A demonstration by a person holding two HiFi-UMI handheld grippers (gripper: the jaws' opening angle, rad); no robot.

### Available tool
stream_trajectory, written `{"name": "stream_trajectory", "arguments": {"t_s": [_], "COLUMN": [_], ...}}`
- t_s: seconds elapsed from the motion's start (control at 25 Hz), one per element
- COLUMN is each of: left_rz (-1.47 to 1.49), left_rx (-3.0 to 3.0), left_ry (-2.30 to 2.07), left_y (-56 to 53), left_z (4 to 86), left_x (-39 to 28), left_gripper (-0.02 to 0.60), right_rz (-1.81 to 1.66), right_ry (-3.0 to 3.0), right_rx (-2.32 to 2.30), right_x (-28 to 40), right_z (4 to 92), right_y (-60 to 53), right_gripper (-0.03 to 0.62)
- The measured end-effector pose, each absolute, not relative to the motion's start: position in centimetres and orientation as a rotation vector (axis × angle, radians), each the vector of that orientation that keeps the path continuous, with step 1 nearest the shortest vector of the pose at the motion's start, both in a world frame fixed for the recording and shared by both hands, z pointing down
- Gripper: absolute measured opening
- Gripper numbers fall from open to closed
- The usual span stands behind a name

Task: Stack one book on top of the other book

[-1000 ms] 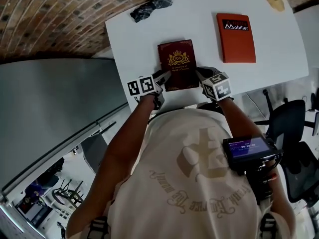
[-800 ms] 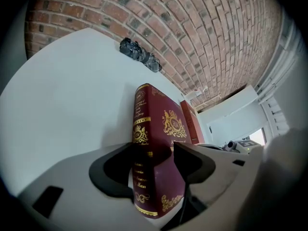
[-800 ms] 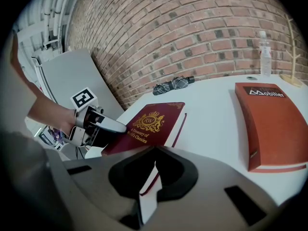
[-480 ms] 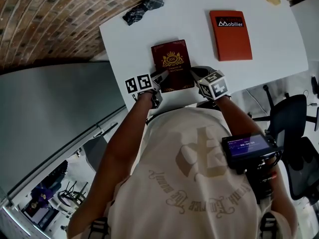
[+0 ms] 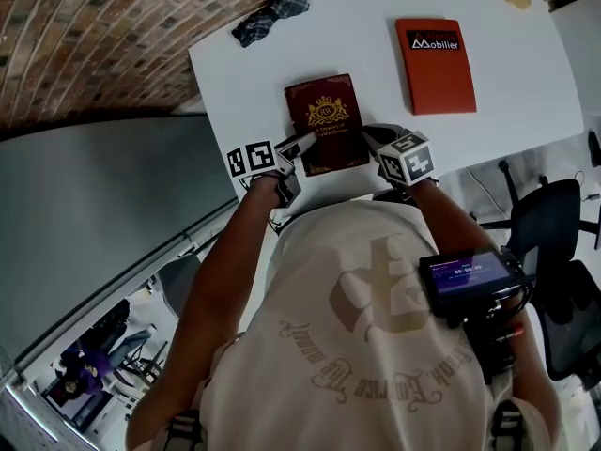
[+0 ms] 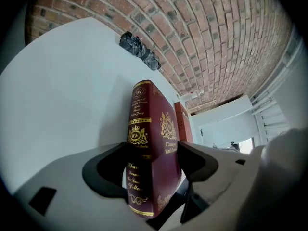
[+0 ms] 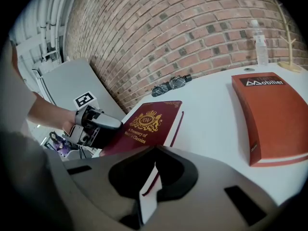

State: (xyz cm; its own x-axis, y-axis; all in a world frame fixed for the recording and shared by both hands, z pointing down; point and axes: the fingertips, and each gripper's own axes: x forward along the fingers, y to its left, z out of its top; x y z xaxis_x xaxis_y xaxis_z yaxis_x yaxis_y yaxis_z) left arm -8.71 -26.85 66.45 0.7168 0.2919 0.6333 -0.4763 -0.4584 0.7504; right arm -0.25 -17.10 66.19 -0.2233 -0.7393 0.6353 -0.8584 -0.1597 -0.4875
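"Where's the maroon book (image 5: pixel 327 120) just now?"

"On the white tabletop (image 5: pixel 376 17), towards the near edge, straight in front of the person. The gold crest faces up and the spine is on the left."

"And the claws?"

"Both are on it. The left claw (image 5: pixel 300 143) has closed on the near left corner, with one jaw on the crested cover and the other on the back cover, so the book fills the gap. The right claw (image 5: pixel 370 136) is clamped on the near right corner, and the white page edge shows between its jaws."

"Is the book lifted?"

"I can't tell from here. The near end may be raised a little, but the far end looks to be down on the tabletop."

"And the orange book (image 5: pixel 435 66)?"

"It's lying flat, farther back and off to the right, well apart from the maroon one, with its white lettering at the far end. Neither claw is near it."

"Anything else up there?"

"There's a folded umbrella (image 5: pixel 274 12) at the far left corner, close to the brick wall (image 7: pixel 192 32). A clear bottle (image 7: pixel 260 42) stands at the far edge, beyond the orange book."
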Motion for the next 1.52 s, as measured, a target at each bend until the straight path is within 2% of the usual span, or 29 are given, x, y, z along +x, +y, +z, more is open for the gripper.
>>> {"name": "stream_trajectory", "arguments": {"t_s": [0.4, 0.8, 1.04, 1.52], "left_rz": [0.717, 0.864, 0.906, 1.018], "left_rx": [1.771, 1.815, 1.82, 1.763], "left_ry": [0.105, 0.227, 0.071, 0.071], "left_y": [-24.1, -20.8, -22.9, -23.9], "left_z": [62.7, 62.9, 64.0, 64.9], "left_x": [-7.0, -4.1, -4.5, -3.3], "left_gripper": [0.313, 0.313, 0.258, 0.242], "right_rz": [1.387, 1.366, 1.338, 1.347], "right_ry": [-1.927, -1.922, -1.966, -2.003], "right_rx": [1.909, 1.913, 1.91, 1.841], "right_x": [0.8, 1.3, 1.1, 1.0], "right_z": [67.0, 67.1, 66.8, 67.0], "right_y": [-15.7, -15.5, -15.9, -15.8], "right_gripper": [0.025, 0.025, 0.026, 0.026]}}
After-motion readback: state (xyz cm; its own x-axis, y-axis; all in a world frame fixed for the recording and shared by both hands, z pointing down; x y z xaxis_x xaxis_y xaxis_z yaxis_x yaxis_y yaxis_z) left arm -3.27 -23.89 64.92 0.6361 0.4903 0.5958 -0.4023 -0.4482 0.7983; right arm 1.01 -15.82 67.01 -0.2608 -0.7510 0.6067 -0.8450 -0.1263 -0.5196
